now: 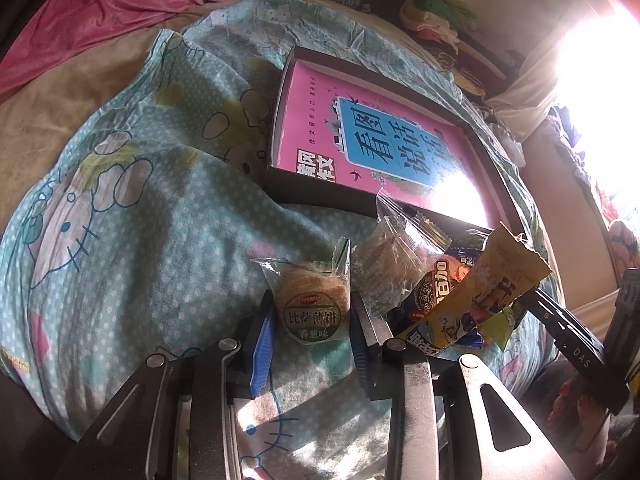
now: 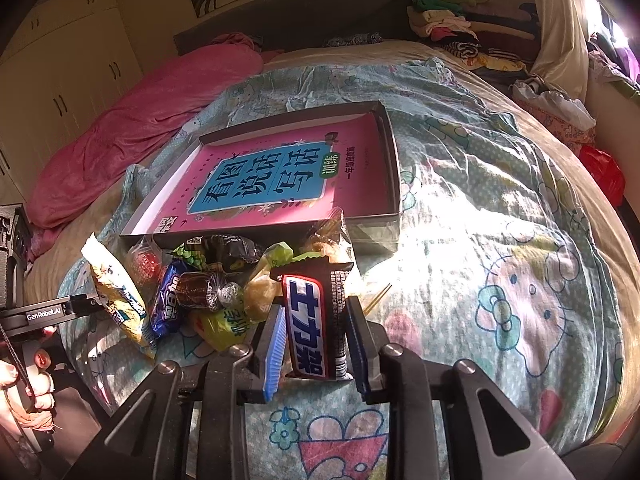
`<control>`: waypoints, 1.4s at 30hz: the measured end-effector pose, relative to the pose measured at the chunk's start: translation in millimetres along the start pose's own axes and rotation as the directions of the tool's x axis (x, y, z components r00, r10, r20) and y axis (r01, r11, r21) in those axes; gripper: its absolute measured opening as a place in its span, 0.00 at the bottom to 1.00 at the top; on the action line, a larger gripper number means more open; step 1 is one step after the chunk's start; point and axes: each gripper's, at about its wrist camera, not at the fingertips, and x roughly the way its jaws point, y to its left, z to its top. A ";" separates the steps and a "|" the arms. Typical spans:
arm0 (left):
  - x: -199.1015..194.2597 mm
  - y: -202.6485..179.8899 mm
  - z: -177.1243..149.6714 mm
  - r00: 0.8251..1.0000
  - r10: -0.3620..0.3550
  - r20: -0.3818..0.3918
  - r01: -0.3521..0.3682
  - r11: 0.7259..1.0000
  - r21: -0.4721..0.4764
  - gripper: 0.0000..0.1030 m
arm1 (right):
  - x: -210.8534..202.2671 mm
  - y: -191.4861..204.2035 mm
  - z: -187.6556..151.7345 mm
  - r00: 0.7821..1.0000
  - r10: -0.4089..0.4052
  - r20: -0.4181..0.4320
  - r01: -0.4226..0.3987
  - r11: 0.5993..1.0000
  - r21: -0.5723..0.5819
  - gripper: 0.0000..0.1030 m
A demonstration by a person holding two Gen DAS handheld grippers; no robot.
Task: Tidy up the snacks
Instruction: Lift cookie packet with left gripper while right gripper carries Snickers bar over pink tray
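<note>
My left gripper (image 1: 312, 318) is shut on a round biscuit packet (image 1: 310, 300) with a green label, held just above the Hello Kitty bed cover (image 1: 140, 220). My right gripper (image 2: 316, 328) is shut on a brown chocolate bar (image 2: 308, 320) with a red, white and blue label, which stands upright between the blue pads. A heap of loose snacks (image 2: 208, 280) lies in front of a shallow dark box (image 2: 394, 168) that holds a pink book (image 2: 272, 184). The same snack heap (image 1: 432, 276) and box (image 1: 316, 196) show in the left wrist view.
A long yellow packet (image 2: 116, 292) leans at the heap's left edge. A pink blanket (image 2: 132, 128) lies at the far left of the bed and folded clothes (image 2: 448, 20) are piled at the headboard. A hand (image 2: 36, 380) holds the left gripper's handle.
</note>
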 end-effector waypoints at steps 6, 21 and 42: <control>-18.1 -0.2 2.9 0.999 -0.012 0.048 0.011 1.000 0.004 0.34 | -9.8 -3.6 3.7 0.999 0.010 0.040 -0.011 1.000 0.022 0.28; -46.2 -5.5 18.9 0.990 -0.030 0.136 0.026 0.999 0.026 0.34 | -34.9 -3.0 20.3 0.986 0.024 0.165 -0.023 1.000 -0.005 0.28; -48.6 -20.6 46.7 0.982 -0.041 0.184 0.033 0.999 0.043 0.34 | -34.0 -9.4 44.2 0.967 0.080 0.241 -0.081 0.997 -0.007 0.28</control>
